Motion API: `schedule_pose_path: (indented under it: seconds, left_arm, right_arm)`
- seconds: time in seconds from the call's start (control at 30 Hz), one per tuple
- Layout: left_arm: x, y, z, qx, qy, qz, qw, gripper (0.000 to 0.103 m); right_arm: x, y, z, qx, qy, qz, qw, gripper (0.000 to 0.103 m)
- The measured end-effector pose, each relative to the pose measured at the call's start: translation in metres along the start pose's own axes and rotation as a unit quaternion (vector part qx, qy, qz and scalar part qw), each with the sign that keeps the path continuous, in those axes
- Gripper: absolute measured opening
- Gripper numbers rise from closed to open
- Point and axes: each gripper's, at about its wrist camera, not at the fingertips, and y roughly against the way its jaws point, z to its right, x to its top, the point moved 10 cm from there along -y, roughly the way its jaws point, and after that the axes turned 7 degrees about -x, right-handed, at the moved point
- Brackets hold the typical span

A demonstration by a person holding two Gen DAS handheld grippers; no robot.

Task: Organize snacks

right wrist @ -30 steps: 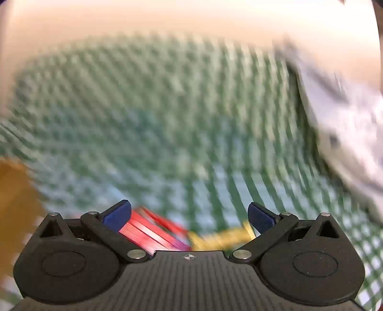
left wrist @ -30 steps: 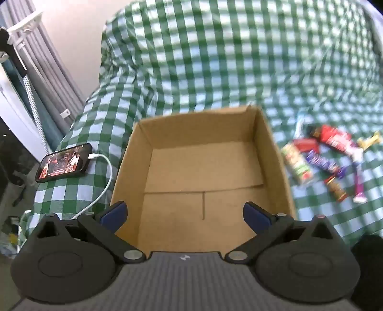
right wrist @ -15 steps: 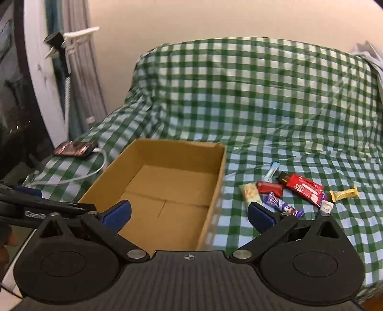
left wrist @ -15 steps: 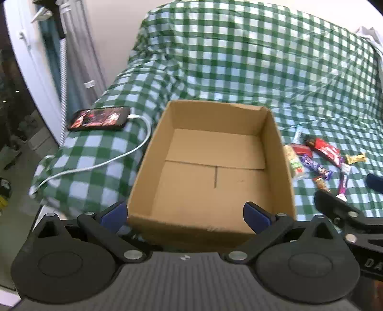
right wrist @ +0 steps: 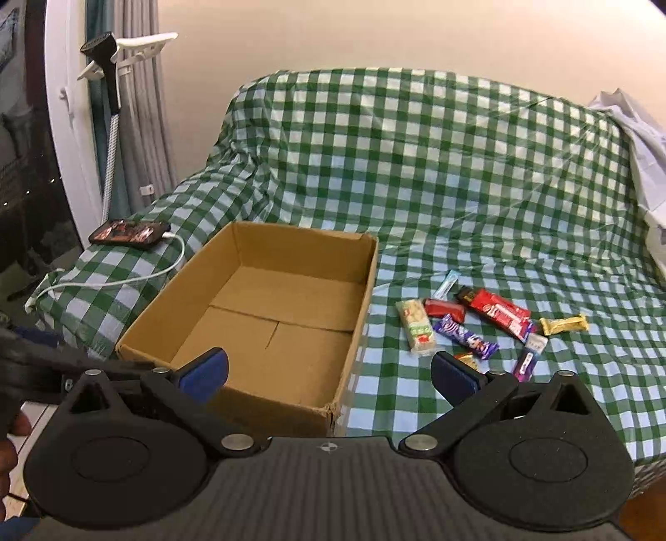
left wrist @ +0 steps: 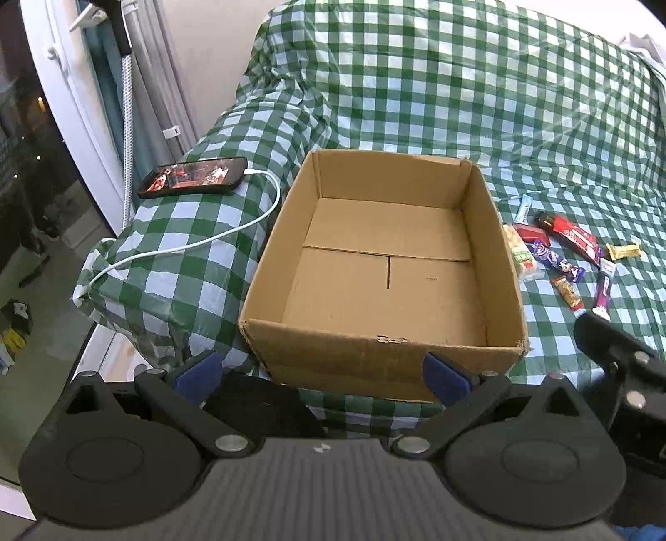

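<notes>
This is a home, a living room by the look of it: a sofa [right wrist: 437, 174] draped in a green-and-white checked cover stands against a plain cream wall [right wrist: 374, 33]. On the sofa's left arm lies a phone [left wrist: 193, 176] with a white charging cable [left wrist: 200, 245] plugged in. Beyond that arm hang grey curtains [right wrist: 143, 108] beside a dark window [left wrist: 29, 137].

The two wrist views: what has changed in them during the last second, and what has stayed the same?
Both grippers drew back and up: the left gripper was over the cardboard box and is now before its near wall; the right gripper swung away from low over the snacks. Nothing was grasped or released. Both remain open, the box empty, the snacks beside it, the phone plugged in.
</notes>
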Motion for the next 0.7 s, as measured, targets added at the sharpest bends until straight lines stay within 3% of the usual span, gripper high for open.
schedule_pose_path:
  seconds: [0.7]
  left_arm:
    - [0.0023,0.0055,-0.0066,-0.018,0.005,-0.008,0.9998,0.103]
  right_arm:
    - [-0.0019,0.0056,-0.0056,-0.006,0.026,0.0,1.0,0.103]
